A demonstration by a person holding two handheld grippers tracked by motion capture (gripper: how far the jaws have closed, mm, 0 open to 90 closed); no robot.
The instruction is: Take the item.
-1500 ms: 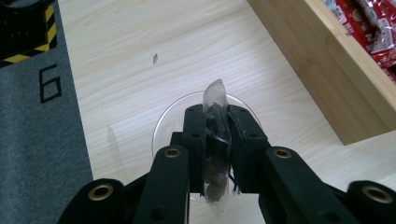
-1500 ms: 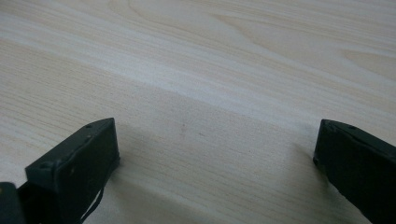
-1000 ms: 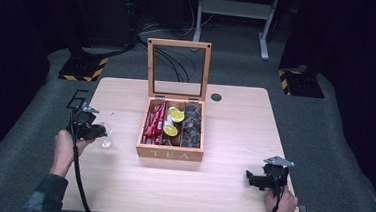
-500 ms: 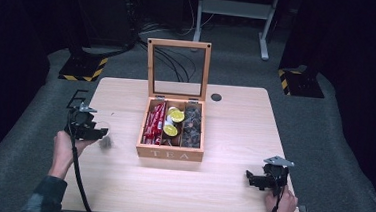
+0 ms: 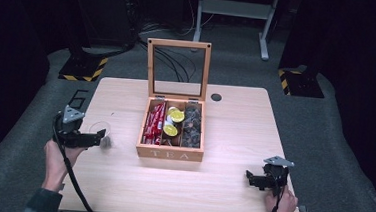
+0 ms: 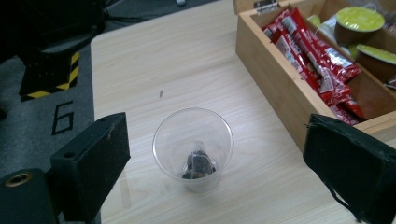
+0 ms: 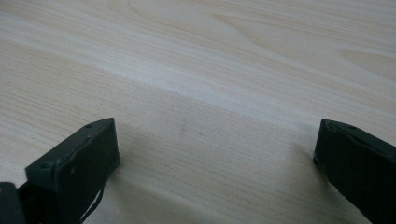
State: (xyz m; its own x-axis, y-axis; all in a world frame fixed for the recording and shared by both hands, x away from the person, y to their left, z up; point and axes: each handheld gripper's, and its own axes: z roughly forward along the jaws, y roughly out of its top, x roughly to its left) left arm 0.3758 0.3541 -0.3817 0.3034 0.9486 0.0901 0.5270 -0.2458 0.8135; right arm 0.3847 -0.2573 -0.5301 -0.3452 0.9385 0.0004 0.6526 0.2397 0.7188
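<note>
Now left tongs [image 6: 210, 158] wide, jaws just opened, nothing gripped. Clear round plastic cup [image 6: 193, 148] with dark tea bag [image 6: 200, 164] stands upright right below, left of wooden tea box [image 5: 170, 154] on worktop [image 5: 234, 134]. Right tongs [image 5: 251, 179] wide, empty, well apart; left hand [image 5: 58, 158] nearer.

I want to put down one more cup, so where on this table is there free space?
The light wooden table is bare in front of the wooden tea box, between both tongs, and right of the box. The far left corner is free too. It is crowded where the clear plastic cup stands under the left tongs.
</note>
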